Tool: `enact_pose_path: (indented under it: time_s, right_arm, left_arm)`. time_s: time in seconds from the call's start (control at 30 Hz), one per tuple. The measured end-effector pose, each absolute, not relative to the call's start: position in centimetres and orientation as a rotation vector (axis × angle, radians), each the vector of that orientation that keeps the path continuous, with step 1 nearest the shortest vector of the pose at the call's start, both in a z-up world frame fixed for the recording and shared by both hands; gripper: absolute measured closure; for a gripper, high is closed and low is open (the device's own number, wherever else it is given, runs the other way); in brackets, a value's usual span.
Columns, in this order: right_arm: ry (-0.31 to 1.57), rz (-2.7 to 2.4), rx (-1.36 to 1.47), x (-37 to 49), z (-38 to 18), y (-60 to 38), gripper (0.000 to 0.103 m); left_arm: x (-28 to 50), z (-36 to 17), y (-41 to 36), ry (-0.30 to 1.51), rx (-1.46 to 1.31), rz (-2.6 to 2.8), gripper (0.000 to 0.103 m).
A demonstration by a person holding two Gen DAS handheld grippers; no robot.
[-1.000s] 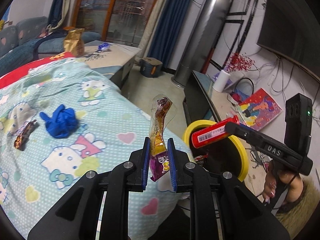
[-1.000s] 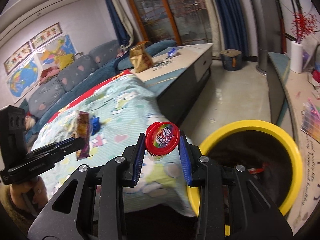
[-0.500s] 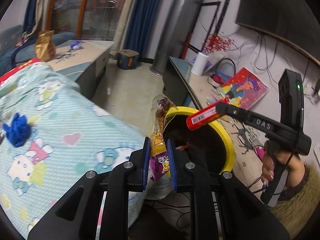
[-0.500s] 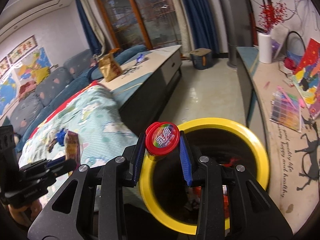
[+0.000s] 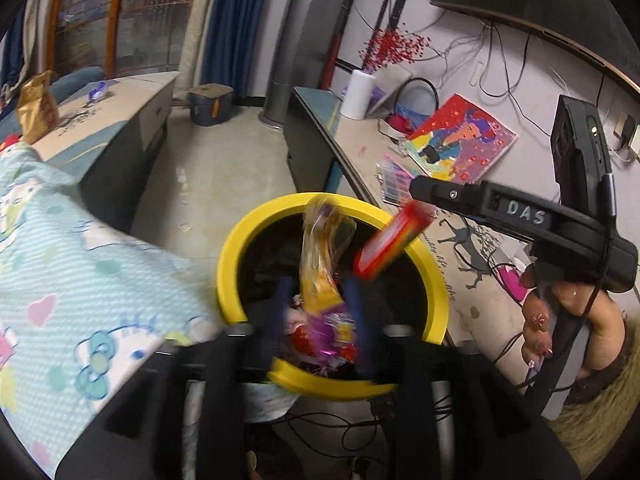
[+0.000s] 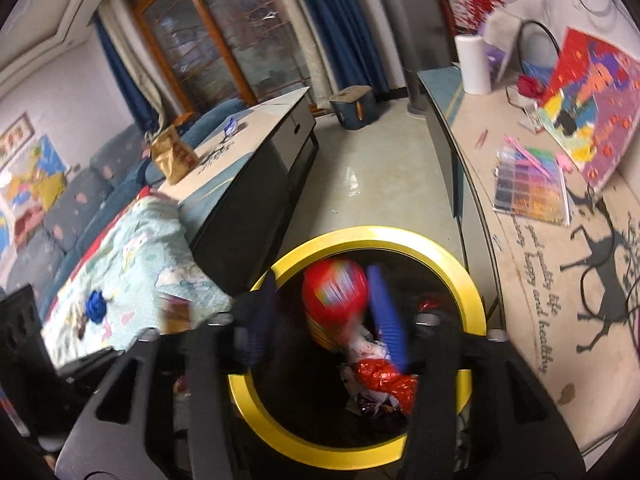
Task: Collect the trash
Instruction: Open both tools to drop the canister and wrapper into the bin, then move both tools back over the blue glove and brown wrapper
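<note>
- Left gripper [image 5: 320, 312]: jaws just opened; snack wrapper [image 5: 324, 276] released above the yellow-rimmed bin [image 5: 230, 264].
- Right gripper [image 6: 324, 316]: jaws just opened; red-lidded tube [image 6: 334, 300] freed over the bin.
- Risk: either item may be deflected off the rim.

I see a glossy pale tiled floor [image 6: 360, 184] running between a low dark cabinet with a beige top [image 6: 256, 136] and a long beige desk [image 6: 532, 248] along the wall. Dark blue curtains [image 6: 340, 28] flank a wood-framed glass door [image 6: 224, 32]; a blue-grey sofa [image 6: 60, 200] sits left.
</note>
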State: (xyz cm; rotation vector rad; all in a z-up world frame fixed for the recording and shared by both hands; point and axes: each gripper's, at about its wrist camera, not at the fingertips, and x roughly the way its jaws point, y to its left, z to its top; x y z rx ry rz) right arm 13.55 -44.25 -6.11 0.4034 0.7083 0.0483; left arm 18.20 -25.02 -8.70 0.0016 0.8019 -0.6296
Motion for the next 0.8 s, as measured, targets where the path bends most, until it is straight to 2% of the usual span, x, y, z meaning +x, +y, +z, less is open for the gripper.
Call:
enact_pose_path:
  time_s: [0.03,0.1,0.2,0.8]
  right_arm:
    - [0.71,0.037,0.407,13.6,-6.2,-44.6,0.053]
    - [0.713,0.03,0.411,13.6,-6.2,-44.8,0.051]
    - [0.706,0.037,0.407,13.5,-6.0,-44.3,0.048]
    - [0.688,0.399,0.225,14.1,-3.3,-29.0,0.044]
  left_arm:
    - [18.2,-8.8,-25.1,0.795,0.001,-0.627,0.023]
    - [18.3,-8.8,-24.9,0.787,-0.008,-0.619,0.021]
    - [18.1,-8.5,-23.5,0.758,-0.006,-0.555,0.01]
    - [16.6,-4.6,-7.1,0.603,-0.104,-0.138,0.01]
